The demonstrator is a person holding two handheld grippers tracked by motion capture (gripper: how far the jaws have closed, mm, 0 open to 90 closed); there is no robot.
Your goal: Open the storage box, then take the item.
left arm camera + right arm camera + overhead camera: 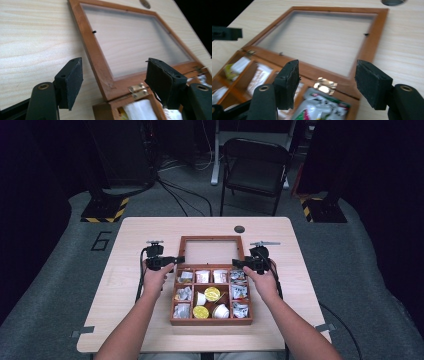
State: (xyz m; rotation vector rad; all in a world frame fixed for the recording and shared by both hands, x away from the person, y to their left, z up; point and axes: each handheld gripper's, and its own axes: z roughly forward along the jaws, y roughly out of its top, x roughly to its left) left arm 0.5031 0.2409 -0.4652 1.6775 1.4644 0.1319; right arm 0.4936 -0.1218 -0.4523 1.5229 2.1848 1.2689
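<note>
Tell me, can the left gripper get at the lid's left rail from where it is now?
Probably yes. The left gripper is open at the hinge corner, the lid lies flat on the table, and nothing sits between gripper and rail.

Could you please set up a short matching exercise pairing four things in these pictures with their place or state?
Things:
1. lid
2. left gripper
3. right gripper
4. yellow-topped cups

Places or states:
A. in the box's middle compartments
B. jaws open at the box's left hinge corner
C. folded back flat on the table
D. jaws open at the box's right hinge corner

Pairs: 1-C, 2-B, 3-D, 4-A
</note>
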